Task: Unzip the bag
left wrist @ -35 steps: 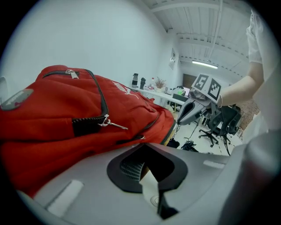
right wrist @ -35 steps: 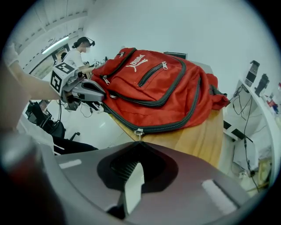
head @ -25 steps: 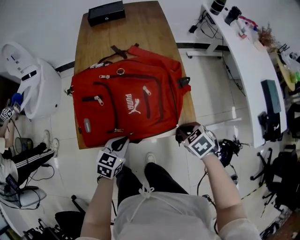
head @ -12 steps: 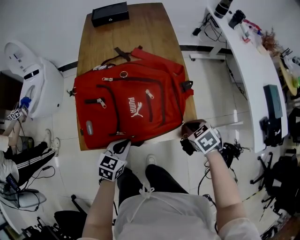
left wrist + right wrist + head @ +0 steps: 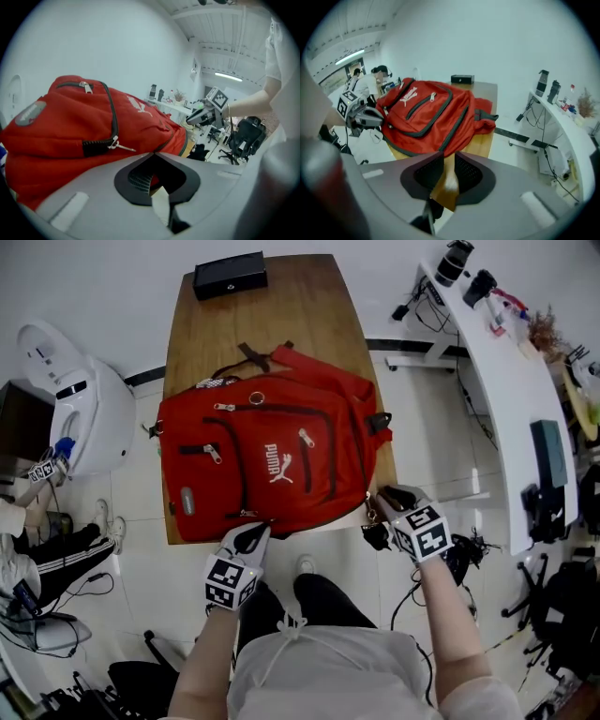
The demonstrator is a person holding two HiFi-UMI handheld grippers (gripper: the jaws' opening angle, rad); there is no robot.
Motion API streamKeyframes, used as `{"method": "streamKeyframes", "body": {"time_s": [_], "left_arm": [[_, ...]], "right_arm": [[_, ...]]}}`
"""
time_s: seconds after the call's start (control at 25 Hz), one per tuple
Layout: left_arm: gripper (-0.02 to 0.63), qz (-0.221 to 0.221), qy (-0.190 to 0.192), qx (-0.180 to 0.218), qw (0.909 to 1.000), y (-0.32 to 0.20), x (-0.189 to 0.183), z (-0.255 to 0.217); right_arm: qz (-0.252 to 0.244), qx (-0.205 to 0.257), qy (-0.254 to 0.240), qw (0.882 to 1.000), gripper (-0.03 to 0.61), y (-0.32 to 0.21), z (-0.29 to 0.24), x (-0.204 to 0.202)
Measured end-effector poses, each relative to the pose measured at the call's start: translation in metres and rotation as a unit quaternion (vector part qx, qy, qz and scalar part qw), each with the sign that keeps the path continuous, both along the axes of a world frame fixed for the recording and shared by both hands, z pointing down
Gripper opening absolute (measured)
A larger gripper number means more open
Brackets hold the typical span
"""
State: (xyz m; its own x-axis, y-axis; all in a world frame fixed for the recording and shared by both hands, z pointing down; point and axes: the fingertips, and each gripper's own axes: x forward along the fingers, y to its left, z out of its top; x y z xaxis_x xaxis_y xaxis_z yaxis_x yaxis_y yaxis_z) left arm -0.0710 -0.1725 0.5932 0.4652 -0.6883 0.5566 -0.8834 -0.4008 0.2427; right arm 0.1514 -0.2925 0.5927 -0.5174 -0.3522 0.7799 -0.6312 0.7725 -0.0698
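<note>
While the left gripper (image 5: 255, 533) sits with its jaws drawn together at the tips, apparently pinched on the near hem of the red backpack (image 5: 272, 460) with a sliver of red showing between its pads, the right gripper (image 5: 384, 496) hovers at the bag's near right corner, its jaws parted by only a narrow slot and holding nothing. Through that slot show just the edge of the wooden table (image 5: 272, 306) and pale floor. The backpack lies flat on the table, front panel up and broadside to both grippers, its near edge hanging a little over the table's edge. From the right jaws the bag lies ahead and to the left. The dark zip track (image 5: 454, 132) of its side panel runs from just beyond the jaw tips away up the bag's flank, and a silver zip pull (image 5: 432, 97) on the front pocket lies farther ahead, also left of the jaws' line. From the left jaws a second pull (image 5: 119, 145) hangs just above and left of the tips. With 1 gripper seemingly anchoring the hem, the free right gripper looks the likelier of the 2 to go for a pull. That reach calls for a swing leftward and forward, since its slot points past the corner and not at any slider. No zip appears opened yet.
</note>
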Motion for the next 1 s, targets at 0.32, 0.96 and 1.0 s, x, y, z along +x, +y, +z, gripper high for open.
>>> {"method": "streamKeyframes", "body": {"time_s": [0.32, 0.96, 1.0], "left_arm": [[0.006, -0.029, 0.046, 0.121, 0.9911, -0.007, 0.014, -0.095], [0.006, -0.004, 0.054, 0.236, 0.9702, 0.191, 0.004, -0.193], [0.006, -0.001, 0.052, 0.245, 0.9681, 0.209, 0.003, -0.199]], "right_arm": [[0.016, 0.091, -0.211, 0.973, 0.006, 0.023, -0.098, -0.027], [-0.053, 0.198, -0.256, 0.945, 0.006, 0.256, -0.184, -0.097], [-0.054, 0.202, -0.256, 0.944, 0.006, 0.274, -0.189, -0.100]]}}
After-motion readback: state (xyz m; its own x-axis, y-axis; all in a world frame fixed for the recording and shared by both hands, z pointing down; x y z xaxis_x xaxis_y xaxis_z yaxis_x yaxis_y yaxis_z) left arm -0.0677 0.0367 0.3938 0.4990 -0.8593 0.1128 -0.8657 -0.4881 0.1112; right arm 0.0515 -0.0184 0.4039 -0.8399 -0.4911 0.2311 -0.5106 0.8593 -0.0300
